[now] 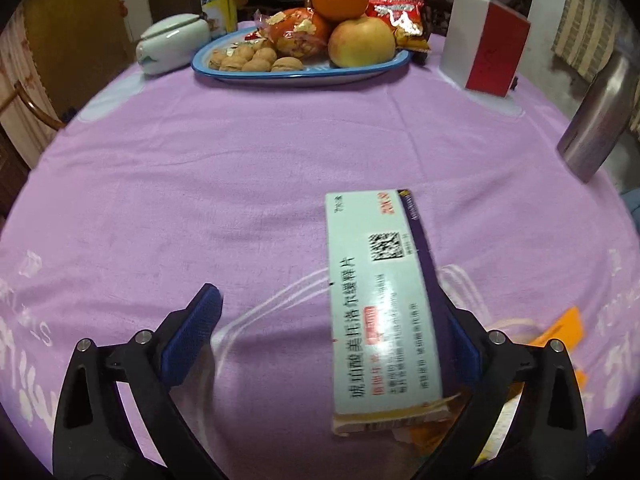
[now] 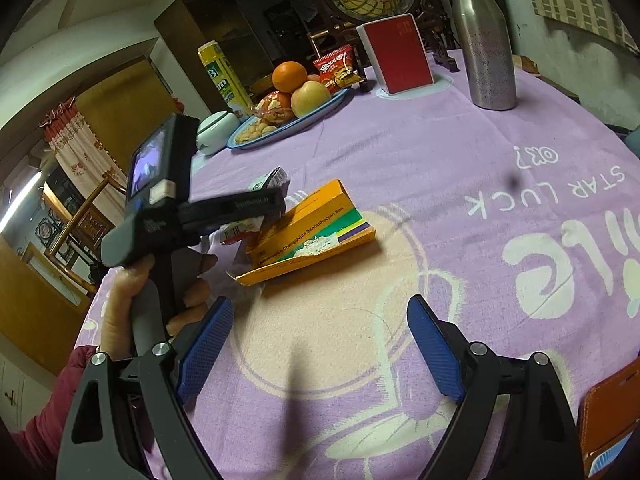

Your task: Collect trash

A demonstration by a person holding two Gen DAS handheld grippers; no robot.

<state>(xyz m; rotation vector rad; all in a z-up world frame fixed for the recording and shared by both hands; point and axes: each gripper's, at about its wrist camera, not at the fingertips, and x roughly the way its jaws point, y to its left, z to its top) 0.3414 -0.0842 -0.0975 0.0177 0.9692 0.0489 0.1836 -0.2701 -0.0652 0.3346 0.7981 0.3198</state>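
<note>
1. Nearest, the left tongs [image 1: 332, 344] stand spread wide, with a pale green medicine carton [image 1: 380, 304] between the pads; it lies against the right pad [image 1: 460, 344] while the left pad is well clear, so nothing is clamped yet.
2. Likely empty card: light, stiff along its length, easily crushed across the broad faces. I would pinch its narrow long edges near the middle.
3. Right tongs [image 2: 320, 344] hang open and empty over the purple worktop [image 2: 460, 152].
4. Beyond them lies an orange carton [image 2: 308, 232], flap torn open, just beside the left tool; equally light, flimsier at the torn end.
5. Farthest, a fruit plate [image 1: 300, 74] and a steel bottle [image 2: 486, 40].
</note>
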